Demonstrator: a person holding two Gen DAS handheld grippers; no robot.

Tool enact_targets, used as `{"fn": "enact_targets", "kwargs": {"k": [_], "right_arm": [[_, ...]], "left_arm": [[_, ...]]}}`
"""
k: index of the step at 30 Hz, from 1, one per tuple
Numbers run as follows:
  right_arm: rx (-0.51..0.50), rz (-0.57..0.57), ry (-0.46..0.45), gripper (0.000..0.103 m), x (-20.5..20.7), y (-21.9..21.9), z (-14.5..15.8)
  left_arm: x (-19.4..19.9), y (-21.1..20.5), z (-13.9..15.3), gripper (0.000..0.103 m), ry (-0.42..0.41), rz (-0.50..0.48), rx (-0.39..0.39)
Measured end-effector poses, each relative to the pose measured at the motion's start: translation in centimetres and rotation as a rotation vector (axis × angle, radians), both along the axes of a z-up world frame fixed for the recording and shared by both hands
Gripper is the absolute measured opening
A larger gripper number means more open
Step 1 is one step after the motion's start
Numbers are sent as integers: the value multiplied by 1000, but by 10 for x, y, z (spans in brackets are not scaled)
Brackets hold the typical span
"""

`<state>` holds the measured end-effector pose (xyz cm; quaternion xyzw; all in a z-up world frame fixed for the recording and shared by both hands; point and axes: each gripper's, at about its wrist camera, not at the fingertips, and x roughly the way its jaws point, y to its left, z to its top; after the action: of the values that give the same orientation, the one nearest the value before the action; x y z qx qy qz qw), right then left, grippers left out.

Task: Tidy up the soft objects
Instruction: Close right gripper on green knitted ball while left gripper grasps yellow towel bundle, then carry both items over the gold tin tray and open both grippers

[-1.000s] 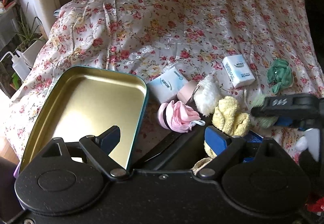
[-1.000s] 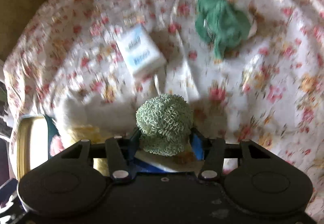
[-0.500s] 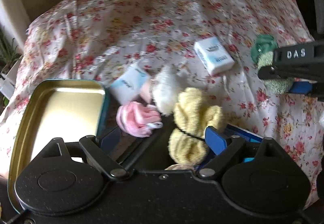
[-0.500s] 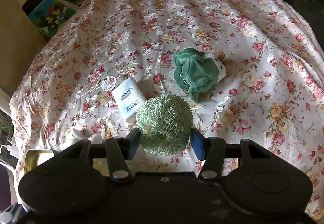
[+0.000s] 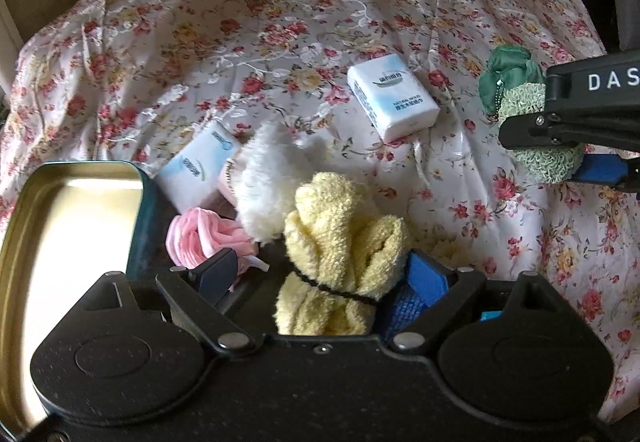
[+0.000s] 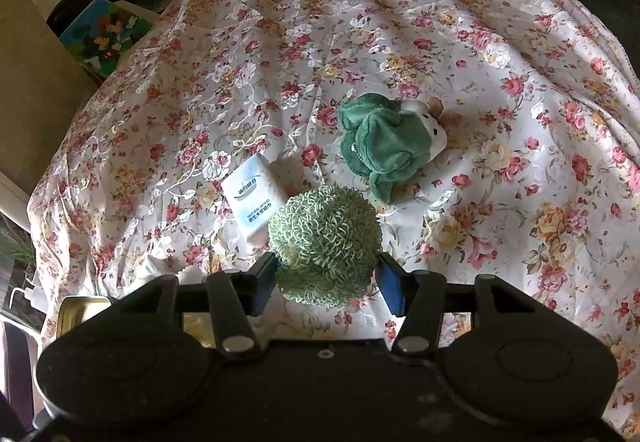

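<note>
My right gripper [image 6: 326, 278] is shut on a light green curly scrunchie [image 6: 324, 238] and holds it above the floral cloth; it also shows in the left wrist view [image 5: 536, 146]. My left gripper [image 5: 320, 274] is open around a yellow fluffy towel roll [image 5: 340, 242], without closing on it. A white fluffy piece [image 5: 268, 182] and a pink soft piece [image 5: 204, 238] lie beside the roll. A green plush toy [image 6: 384, 142] lies on the cloth ahead of the right gripper.
An open gold-lined tin [image 5: 68, 242] sits at the left. Two white tissue packs [image 5: 392, 98] [image 5: 200, 166] lie on the floral cloth [image 6: 400, 22]. A colourful box [image 6: 104, 30] stands off the cloth's far left edge.
My left gripper moved right from the tin to over the yellow roll. My right gripper lifted the green scrunchie and carried it to the right, nearer the green plush.
</note>
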<state>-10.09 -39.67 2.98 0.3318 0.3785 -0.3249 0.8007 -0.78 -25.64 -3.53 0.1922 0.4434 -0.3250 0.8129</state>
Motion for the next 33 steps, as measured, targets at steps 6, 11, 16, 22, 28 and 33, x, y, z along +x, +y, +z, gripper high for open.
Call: {"fn": "enact_targets", "kwargs": {"k": [6, 11, 16, 22, 28, 33], "right_arm": [[8, -6, 5, 54, -1, -3, -3], [1, -28, 17, 54, -3, -6, -4], [-2, -34, 36, 54, -2, -4, -5], [-10, -21, 41, 54, 0, 1, -3], [-11, -13, 48, 54, 2, 0, -5], [-12, -25, 46, 54, 0, -3, -5]], "left_arm": [[-2, -4, 2, 53, -24, -23, -18], [-3, 0, 14, 42, 8, -25, -58], [-2, 3, 15, 41, 16, -25, -63], [-9, 0, 5, 60, 7, -68, -16], [-12, -2, 4, 46, 9, -70, -4], [1, 8, 13, 39, 70, -18, -66]]}}
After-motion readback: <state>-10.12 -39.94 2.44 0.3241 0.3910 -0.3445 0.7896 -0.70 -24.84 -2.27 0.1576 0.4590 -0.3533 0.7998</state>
